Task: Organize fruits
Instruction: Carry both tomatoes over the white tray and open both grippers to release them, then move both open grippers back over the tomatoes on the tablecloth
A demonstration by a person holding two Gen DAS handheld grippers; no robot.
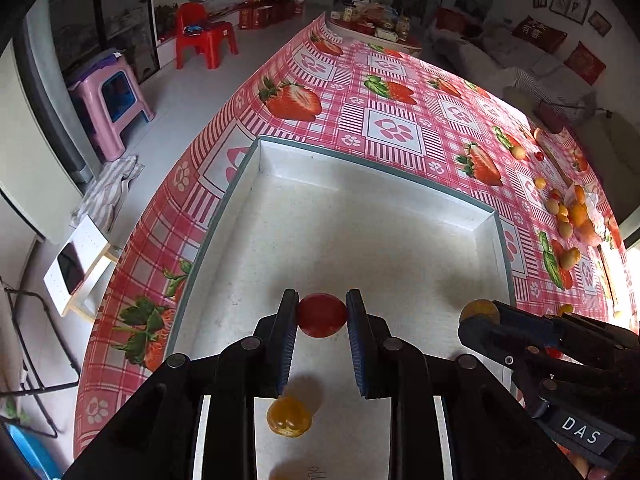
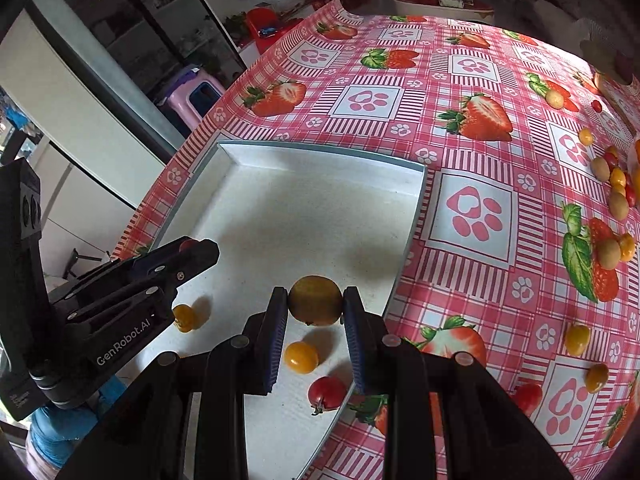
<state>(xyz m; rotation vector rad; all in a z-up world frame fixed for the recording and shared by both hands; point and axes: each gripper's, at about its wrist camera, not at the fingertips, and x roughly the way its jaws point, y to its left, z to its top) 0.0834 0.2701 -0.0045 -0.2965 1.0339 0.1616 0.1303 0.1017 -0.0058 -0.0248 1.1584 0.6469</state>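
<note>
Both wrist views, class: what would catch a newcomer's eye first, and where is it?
Each gripper holds a small fruit above the white tray: the left gripper a red tomato, the right gripper a yellow tomato. Around them spreads the pink strawberry tablecloth, with loose fruits scattered at its right.

Your tray (image 2: 236, 152) lies on the table (image 2: 472, 92). In it, at 6 o'clock: three tomatoes (image 2: 301, 356), one near the left gripper (image 2: 188, 246). Loose fruit (image 2: 612, 184) sits on the table at 3 o'clock, well apart from the tray. Each gripper's tomato hangs over the tray.
</note>
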